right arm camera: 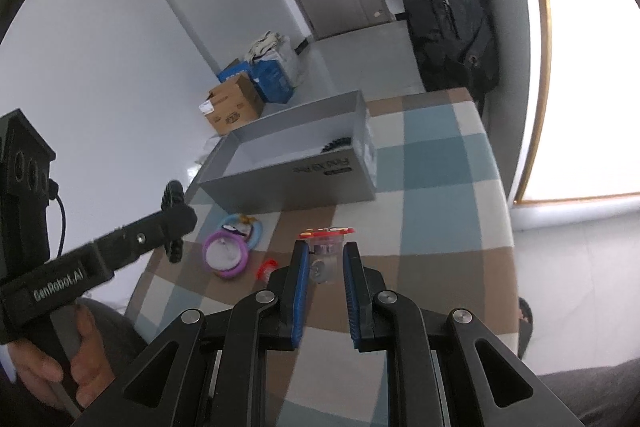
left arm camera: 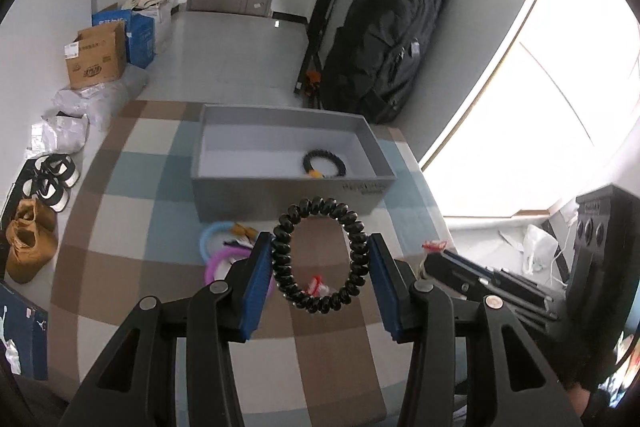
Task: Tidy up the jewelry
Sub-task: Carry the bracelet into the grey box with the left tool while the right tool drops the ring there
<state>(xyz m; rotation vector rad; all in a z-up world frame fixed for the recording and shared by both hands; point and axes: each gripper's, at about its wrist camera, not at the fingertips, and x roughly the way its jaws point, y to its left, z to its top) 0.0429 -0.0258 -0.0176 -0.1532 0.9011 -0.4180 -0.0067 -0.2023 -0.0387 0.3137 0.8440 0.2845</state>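
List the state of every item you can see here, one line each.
Left claw: shut on the black spiral bracelet, lifted off the table.
Right claw: shut on a small clear container with a red lid.
Grey box: open, a black beaded bracelet inside.
Purple ring and blue ring: lying on the checkered cloth.

The left wrist camera is looking forward and down over its jaws, close above the checked bench [left arm camera: 120, 195], facing the grey box [left arm camera: 288, 187]. The right wrist camera is viewing that same box [right arm camera: 288, 187] and bench [right arm camera: 440, 211] obliquely from the right.
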